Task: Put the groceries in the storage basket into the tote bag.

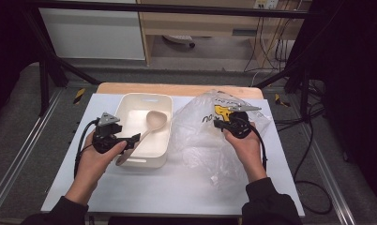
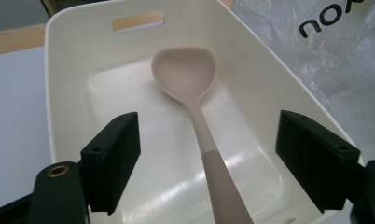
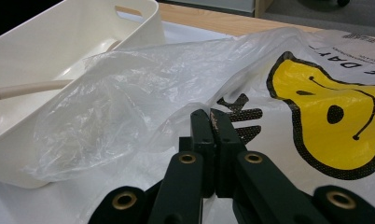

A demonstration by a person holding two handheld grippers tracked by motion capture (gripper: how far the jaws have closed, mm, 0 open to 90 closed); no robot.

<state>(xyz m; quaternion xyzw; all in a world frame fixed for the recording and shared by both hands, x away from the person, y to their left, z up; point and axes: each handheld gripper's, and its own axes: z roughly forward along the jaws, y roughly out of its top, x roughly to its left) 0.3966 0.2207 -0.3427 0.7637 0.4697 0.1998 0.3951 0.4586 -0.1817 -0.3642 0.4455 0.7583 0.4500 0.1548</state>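
Spoon (image 2: 185, 77) inside cream tub (image 2: 73, 28)

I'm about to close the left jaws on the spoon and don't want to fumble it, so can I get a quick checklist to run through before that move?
1. Spoon handle lies between the left gripper jaws: ok.
2. Left jaws stand apart and clear of the handle on both sides: ok.
3. Handle centred in the gap: ok, roughly midway in the left gripper view.
4. Spoon bowl rests inside the white bin, handle leaning over the near rim: ok.
5. Right gripper shut on the plastic bag: ok, jaws pressed together with film at their tips.
6. Bag mouth open enough to take the spoon: cannot tell.
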